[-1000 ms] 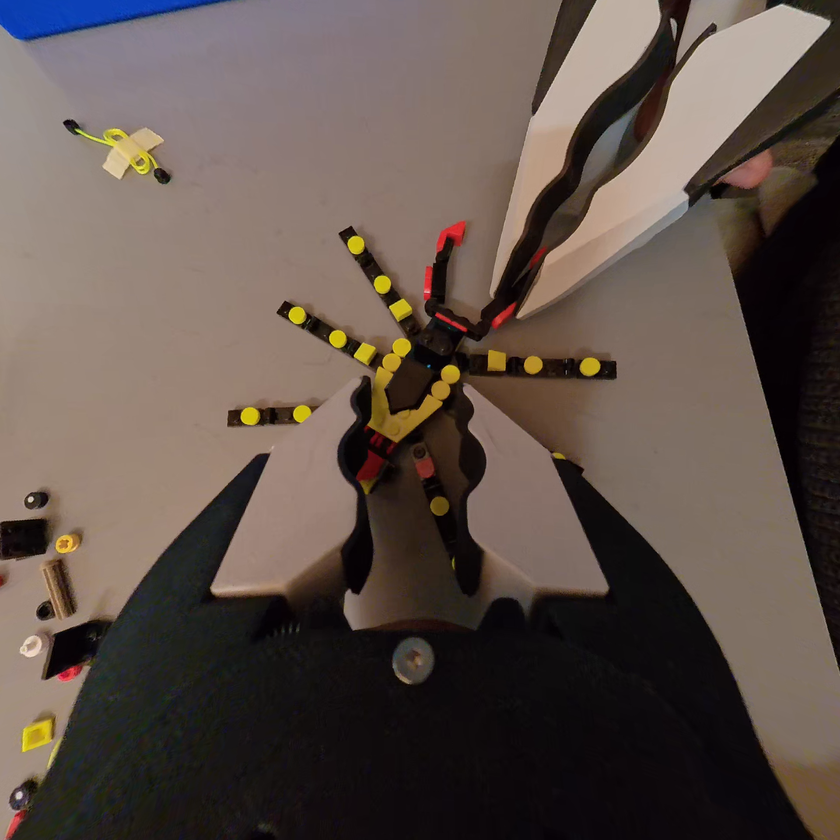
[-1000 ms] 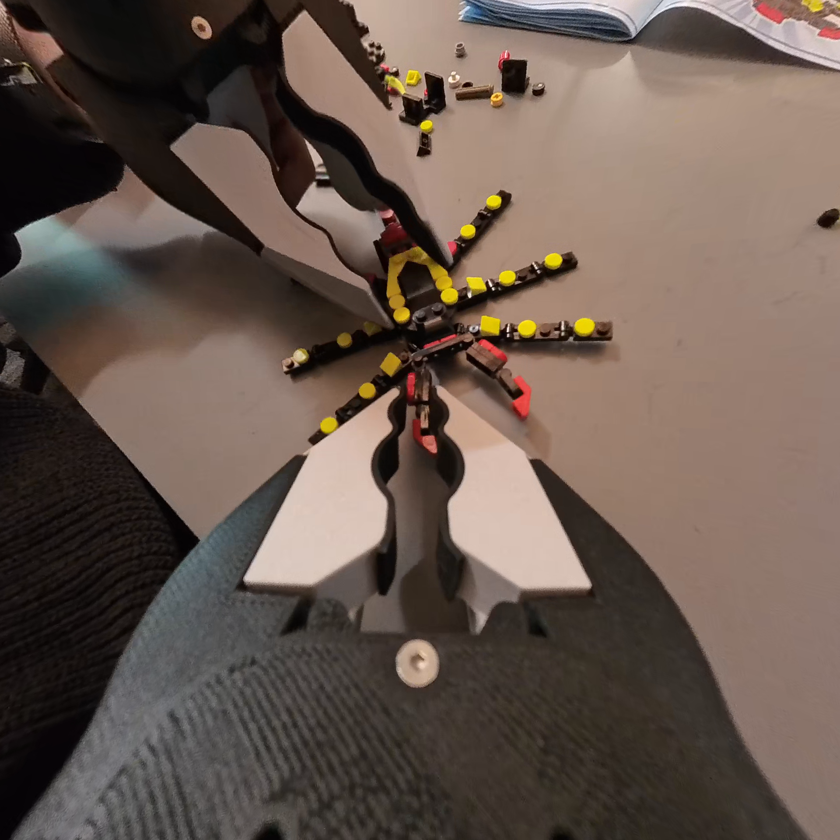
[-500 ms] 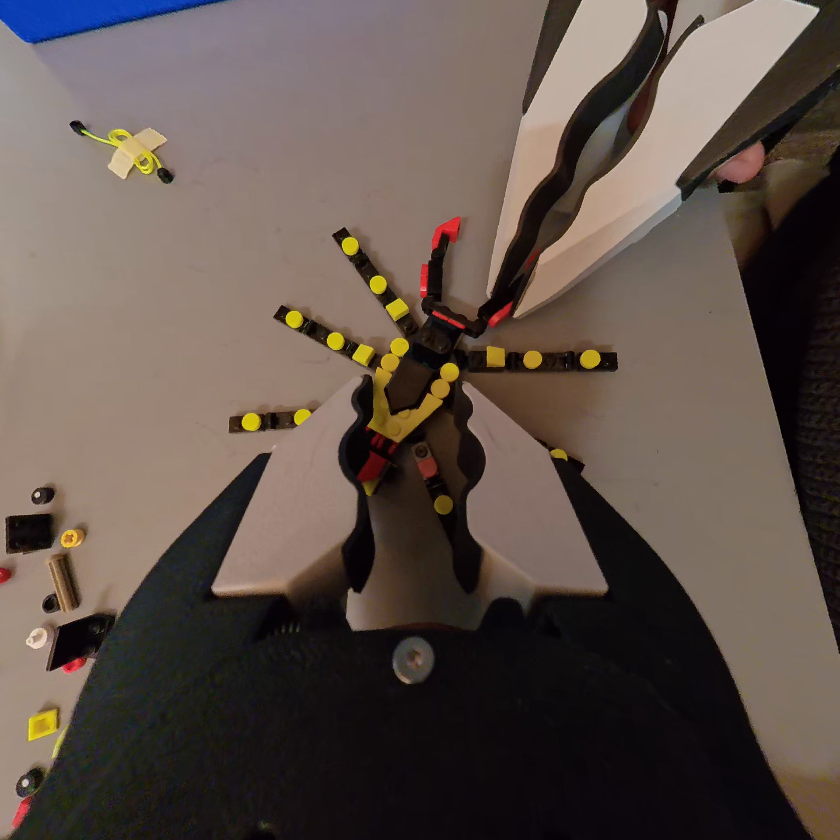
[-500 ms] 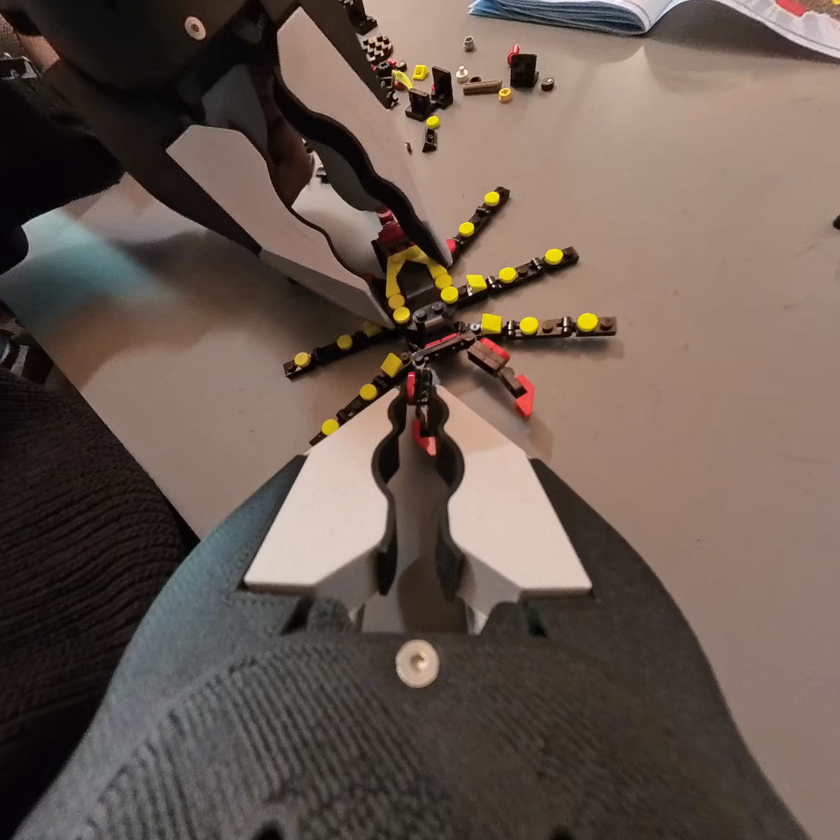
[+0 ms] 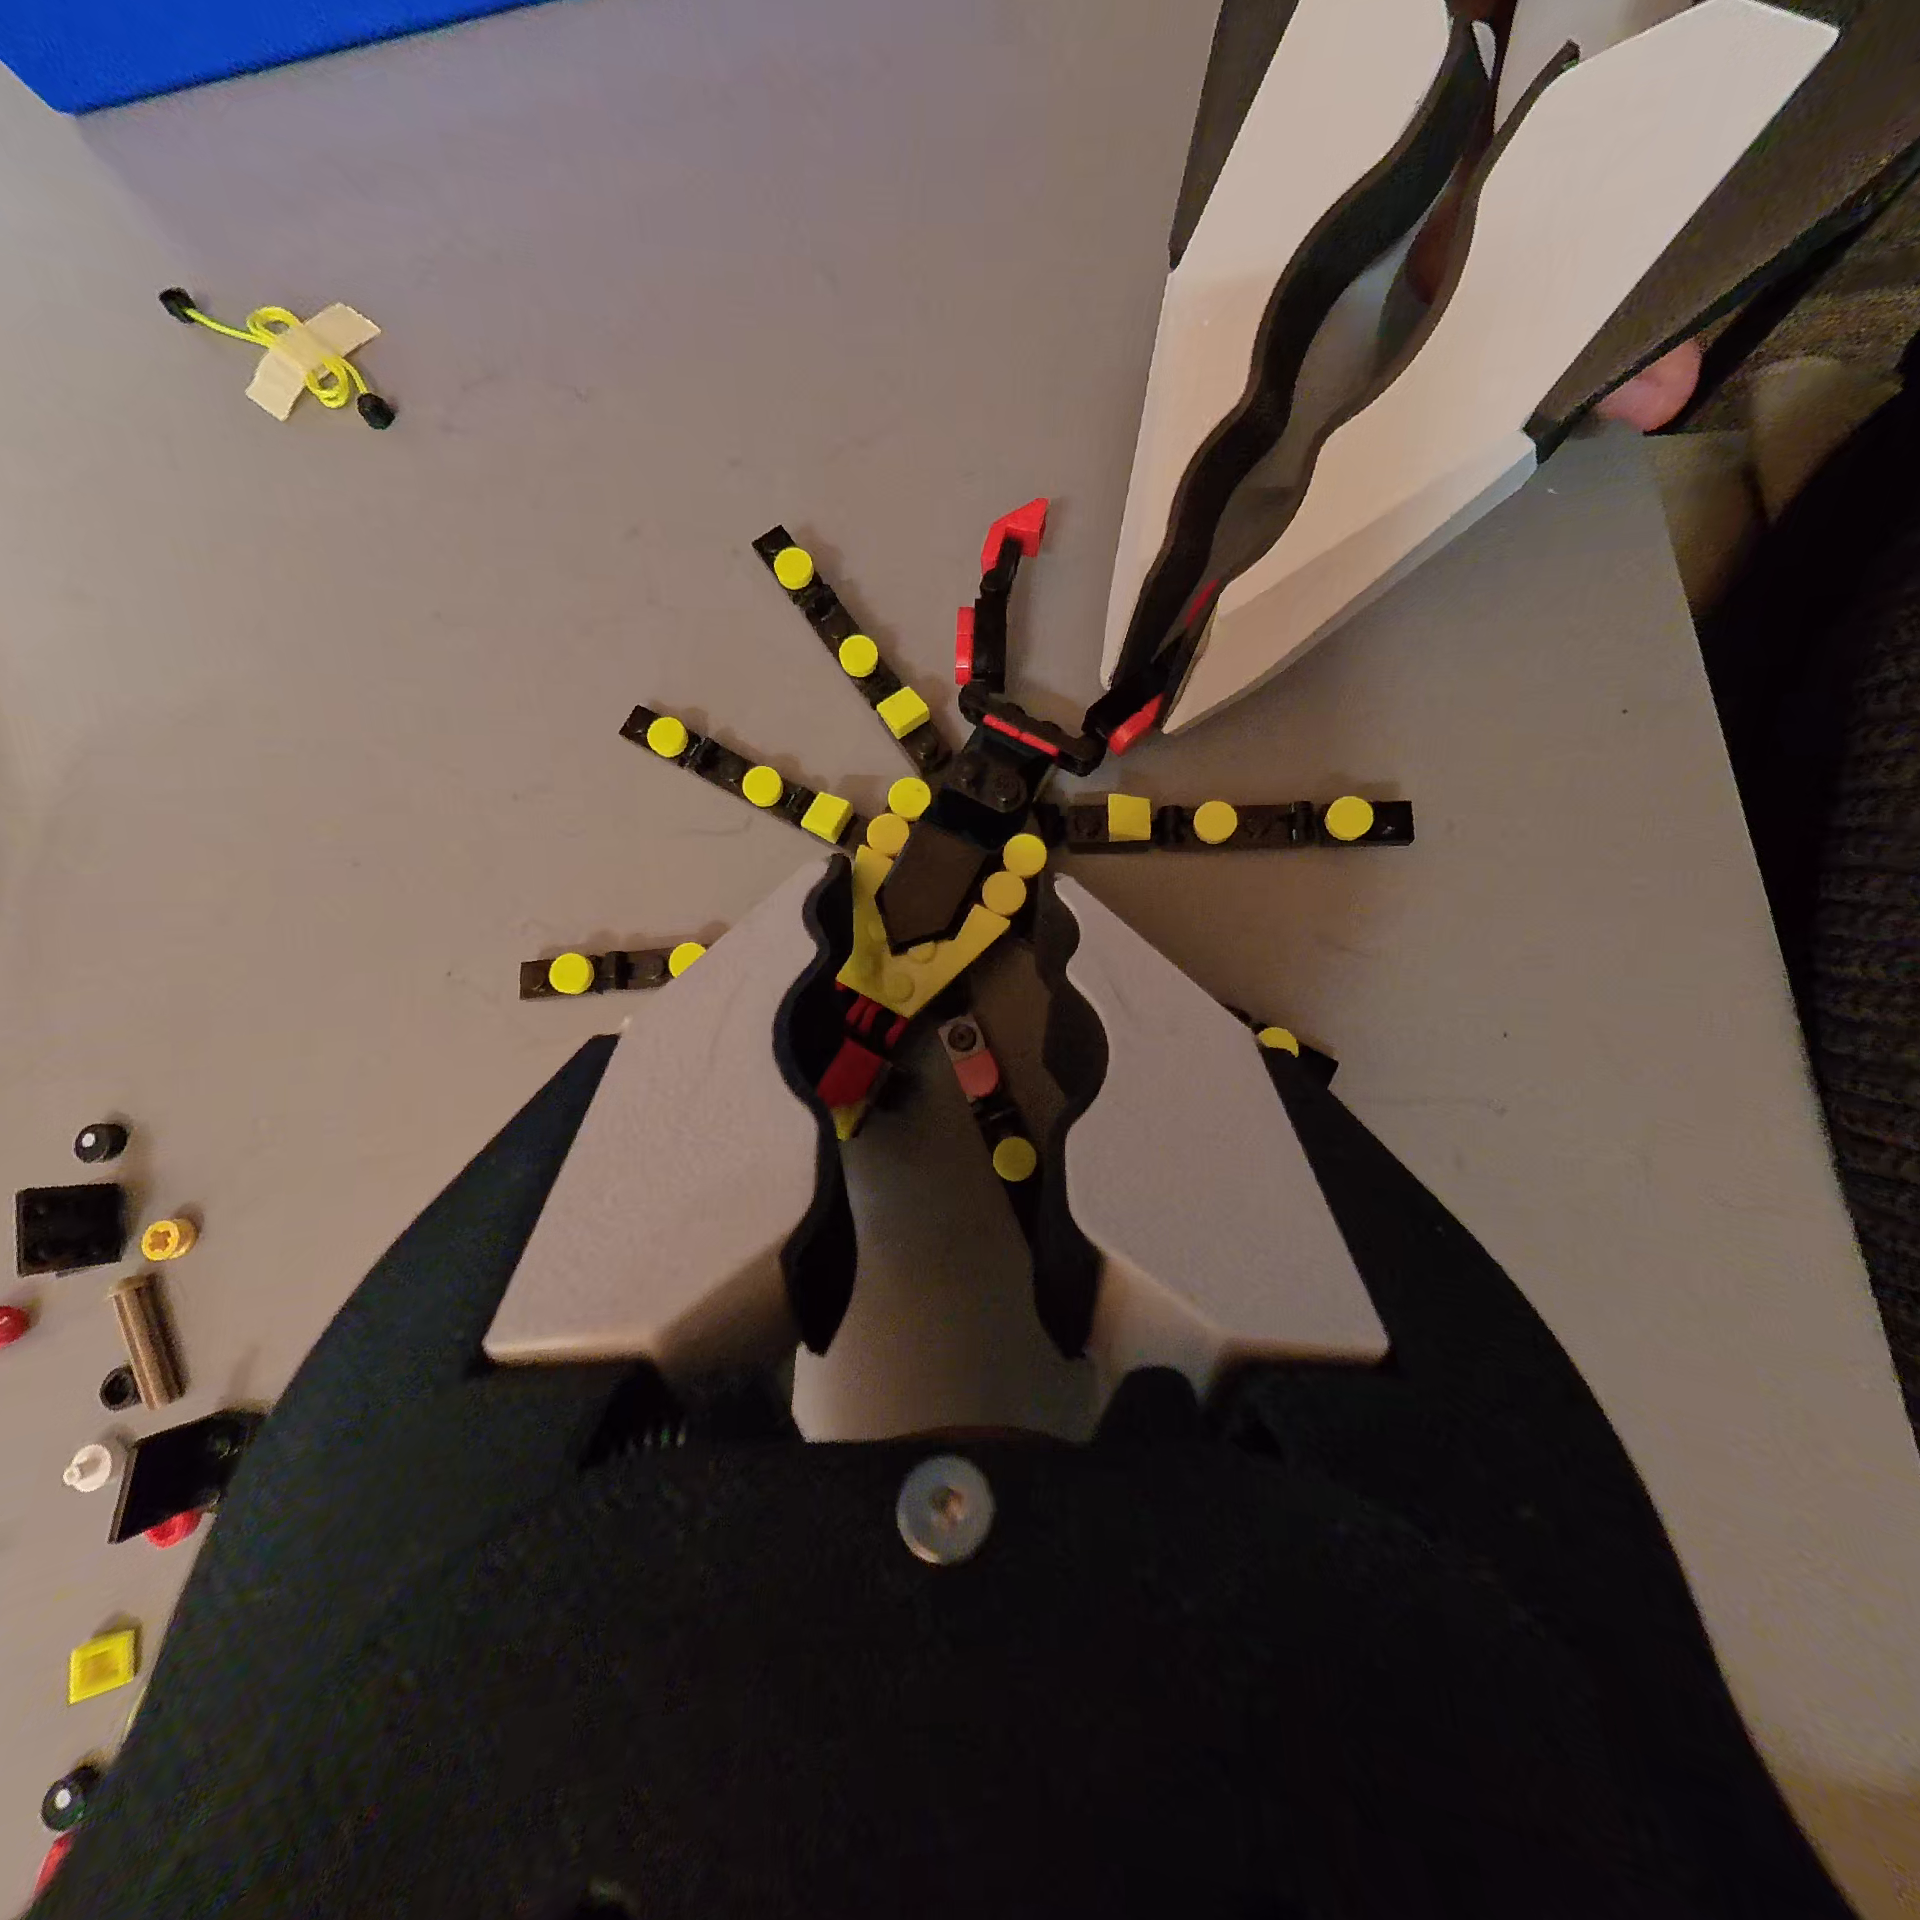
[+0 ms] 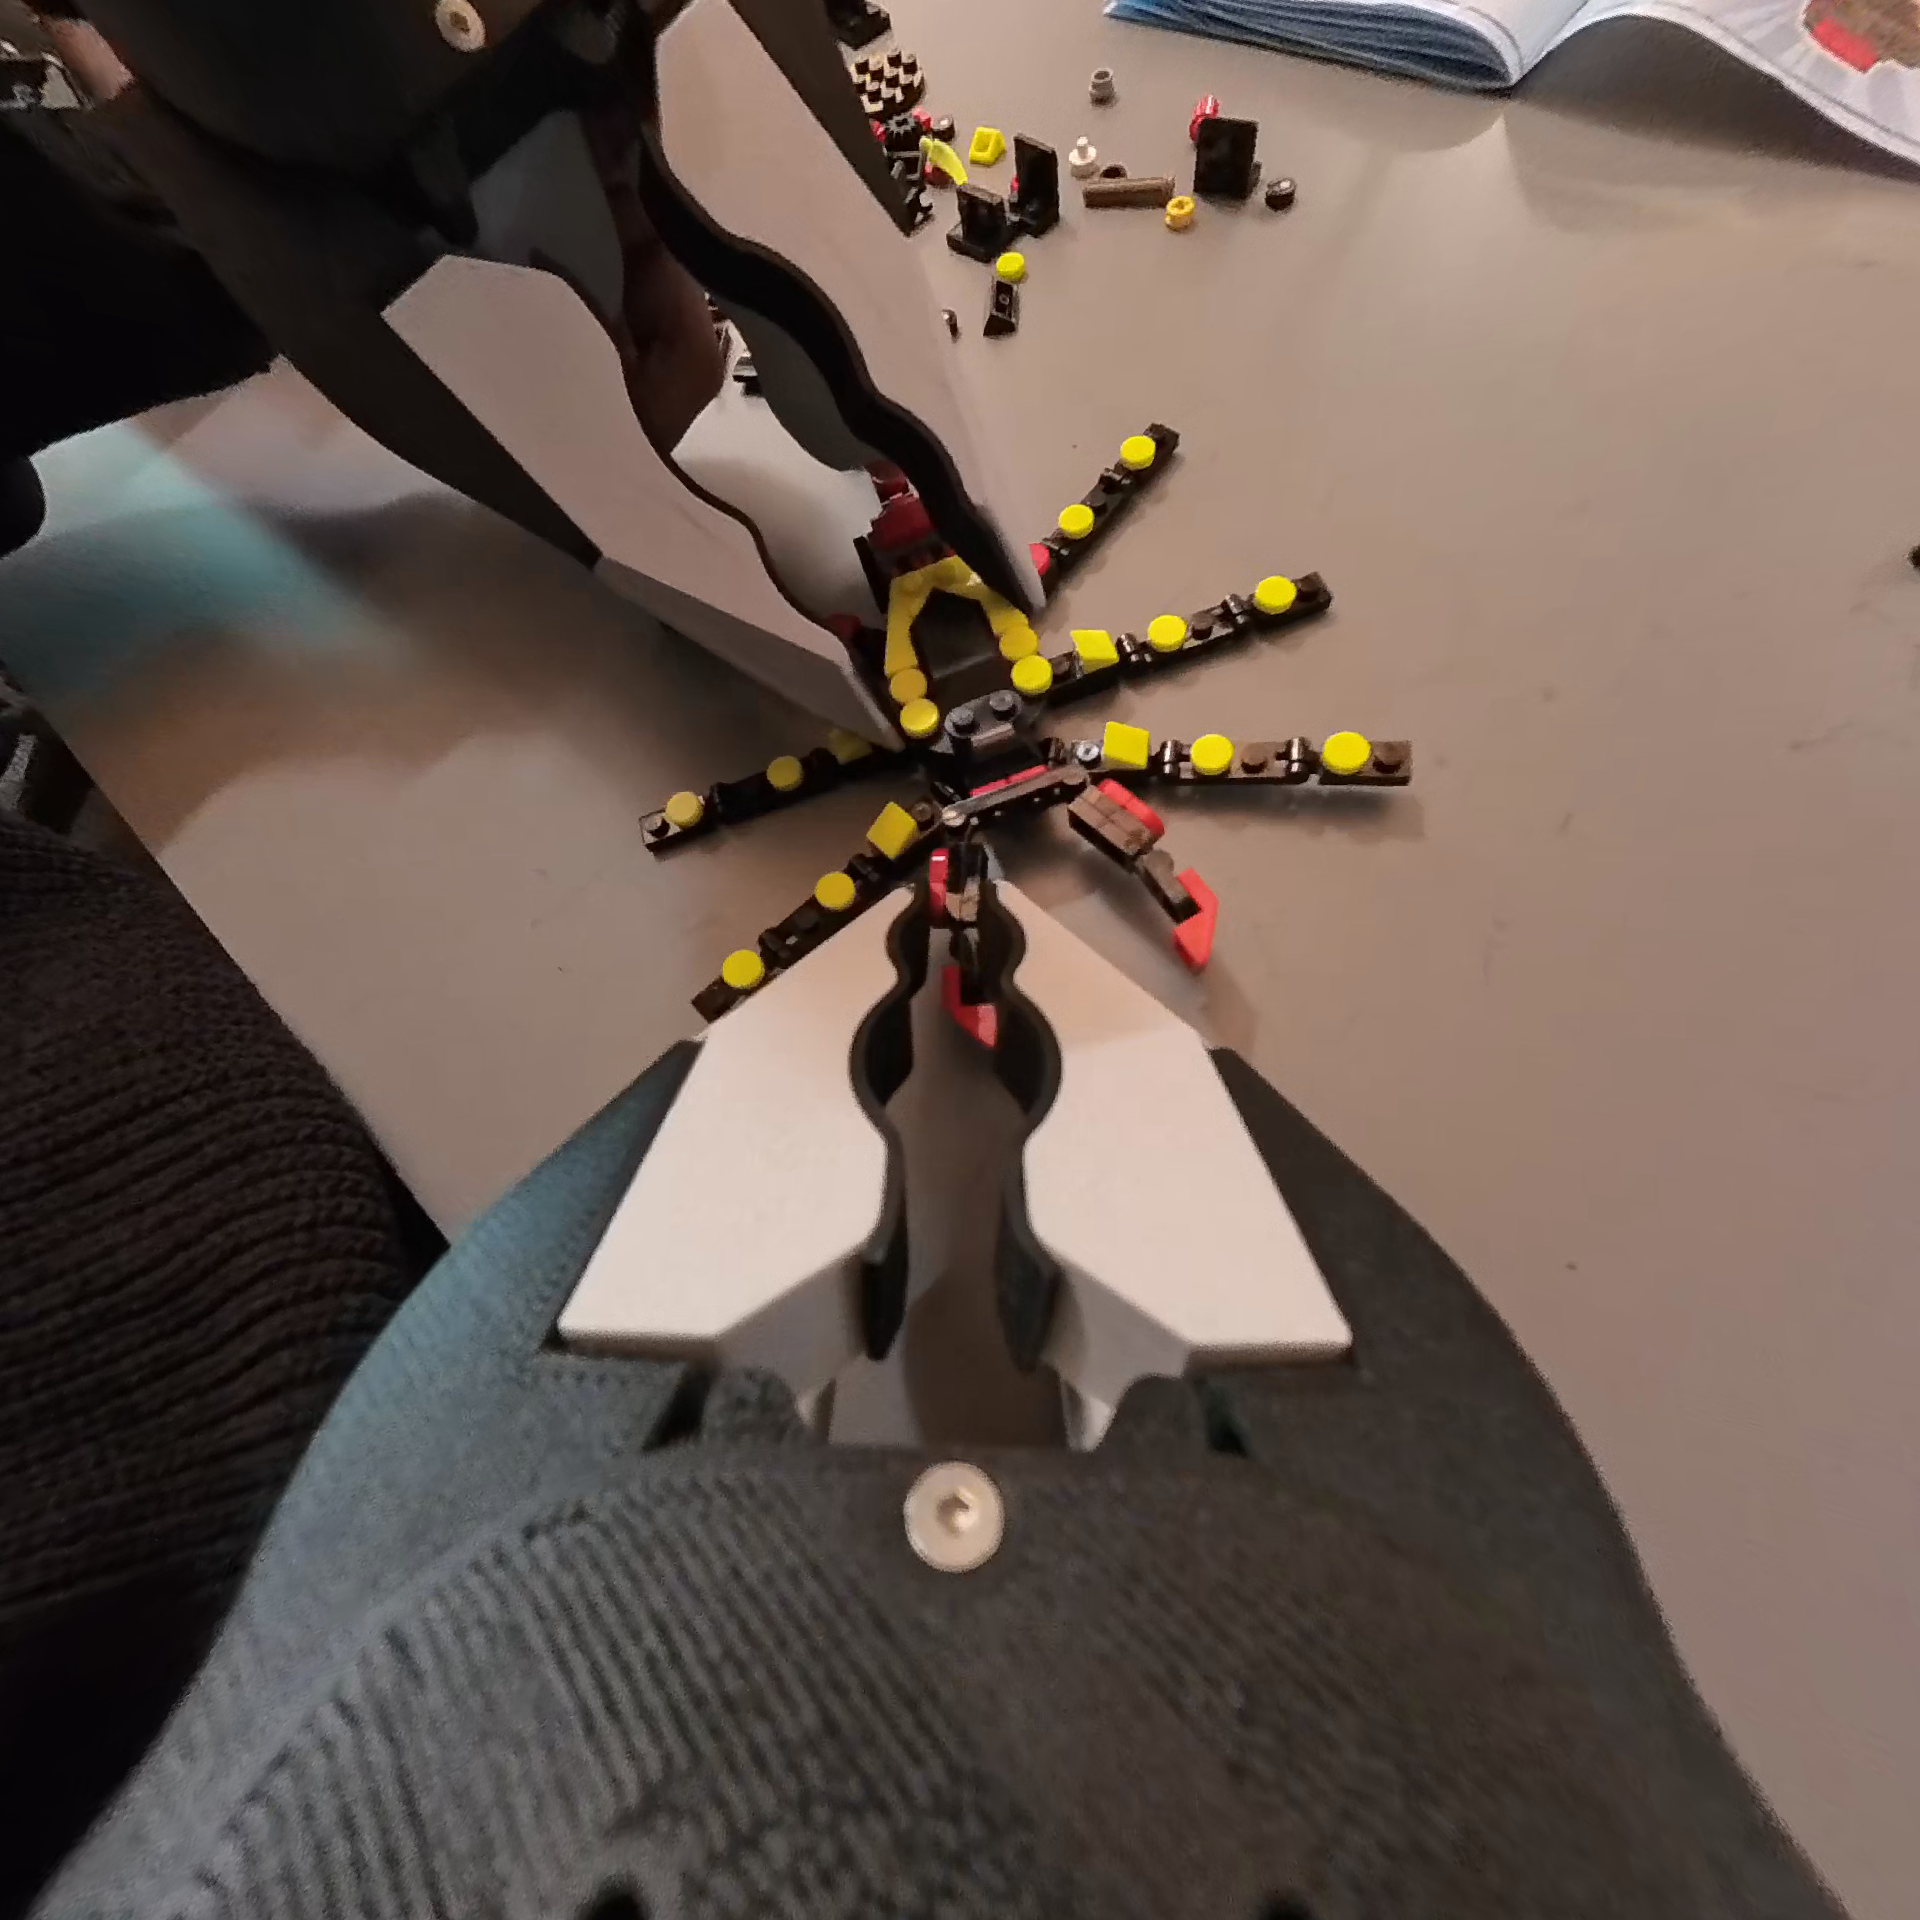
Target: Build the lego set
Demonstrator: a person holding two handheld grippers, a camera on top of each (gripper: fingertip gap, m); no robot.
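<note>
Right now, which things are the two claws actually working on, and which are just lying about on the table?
In hand:
- brick spider, body between left claw fingers
- its black-and-red front limb, pinched by right claw

Lying about:
- loose small bricks
- open booklet
- yellow cord with tape
- blue sheet

Left gripper (image 5: 940, 883) jaws clamped on brick spider's body (image 5: 925, 914); right gripper (image 6: 961, 894) nearly shut, seemingly pinching its red-black pincer (image 6: 966, 935).

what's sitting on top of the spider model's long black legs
Yellow round and square tiles top each black leg of the spider model. The left gripper hides parts of the near legs, so the tiles there cannot be seen.
</note>
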